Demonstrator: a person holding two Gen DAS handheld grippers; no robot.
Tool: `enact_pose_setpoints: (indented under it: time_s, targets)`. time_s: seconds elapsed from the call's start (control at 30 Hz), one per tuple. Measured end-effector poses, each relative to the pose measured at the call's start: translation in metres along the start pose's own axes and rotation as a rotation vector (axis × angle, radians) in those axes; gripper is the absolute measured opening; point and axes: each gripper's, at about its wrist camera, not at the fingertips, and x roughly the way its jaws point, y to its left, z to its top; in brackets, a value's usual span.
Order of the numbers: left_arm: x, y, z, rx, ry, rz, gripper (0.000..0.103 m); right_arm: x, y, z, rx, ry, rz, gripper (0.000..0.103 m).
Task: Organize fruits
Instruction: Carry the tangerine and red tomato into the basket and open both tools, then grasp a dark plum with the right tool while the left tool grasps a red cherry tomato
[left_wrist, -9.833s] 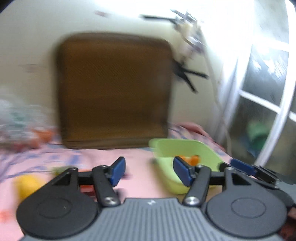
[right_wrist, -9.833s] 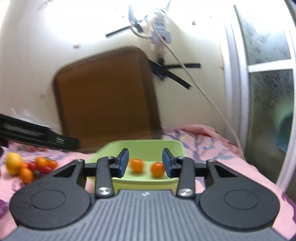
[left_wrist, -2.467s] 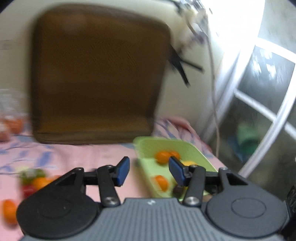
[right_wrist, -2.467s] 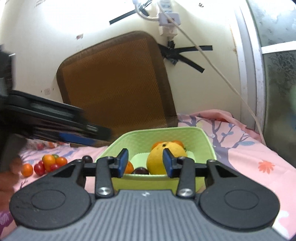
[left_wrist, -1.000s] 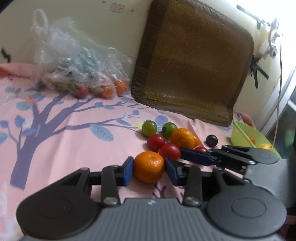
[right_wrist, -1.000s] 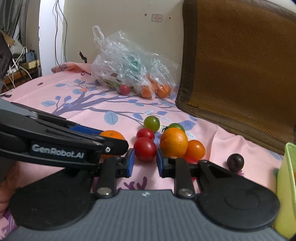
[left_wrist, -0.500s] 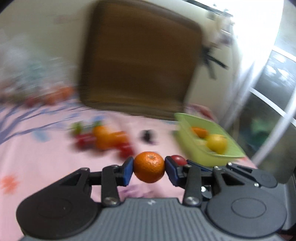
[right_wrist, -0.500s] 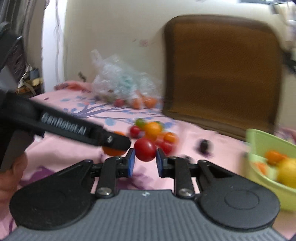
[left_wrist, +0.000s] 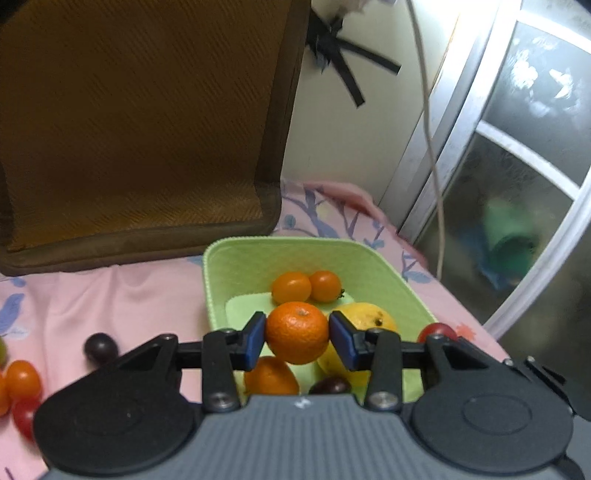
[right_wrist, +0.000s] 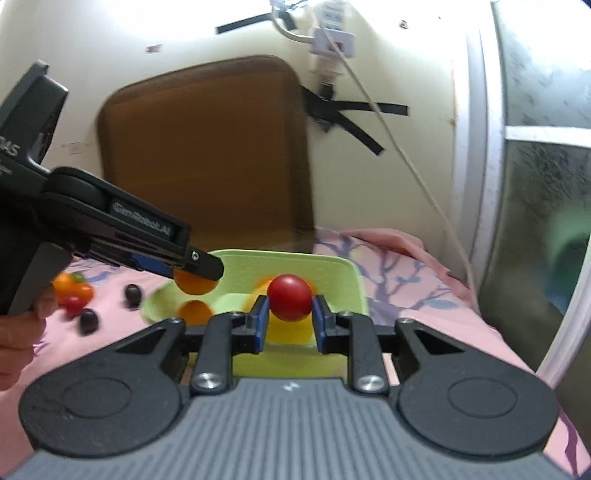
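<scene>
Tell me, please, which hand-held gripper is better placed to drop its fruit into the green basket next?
Probably the left. The left hand-held gripper holds its mandarin directly above the green basket. The right hand-held gripper, clamped on a red tomato, looks short of the near rim.

In the left wrist view, the lemon (left_wrist: 365, 317) is half covered by the mandarin (left_wrist: 297, 331) and a fingertip, and a dark fruit (left_wrist: 330, 386) in the basket (left_wrist: 255, 258) is cut by the gripper body. The cushion (left_wrist: 140, 122) is cropped at the top and left. In the right wrist view, the basket's contents are blurred and masked by the tomato (right_wrist: 290, 297); the loose fruits (right_wrist: 74, 291) are smeared. What lies behind the frosted glass (left_wrist: 509, 236) cannot be told.
</scene>
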Motion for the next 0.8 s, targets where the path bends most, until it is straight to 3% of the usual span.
enact_pose_setpoints:
  time_s: [0.13,0.27,0.47,0.6,0.73,0.8]
  targets:
    - [0.006,-0.004,-0.001,0.01,-0.001,0.018,0.052,0.008,0.0,-0.008,0.004,-0.006,-0.023,0.03]
    - [-0.009,-0.004,0.003,0.003,-0.029,0.017,0.053,0.004,-0.001,-0.006,0.01,-0.038,-0.04,0.033]
    - [-0.095,0.03,-0.004,-0.062,-0.179,-0.04,0.053,-0.026,-0.001,0.01,0.051,-0.116,0.015,0.033]
    - [-0.154,0.086,-0.024,-0.126,-0.251,0.051,0.053,-0.043,0.019,0.028,0.082,-0.16,0.159,0.033]
    - [-0.184,0.147,-0.048,-0.181,-0.247,0.231,0.053,-0.036,0.061,0.031,0.06,-0.087,0.317,0.033]
    - [-0.188,0.169,-0.057,-0.214,-0.219,0.269,0.053,-0.025,0.086,0.026,0.026,-0.025,0.373,0.033]
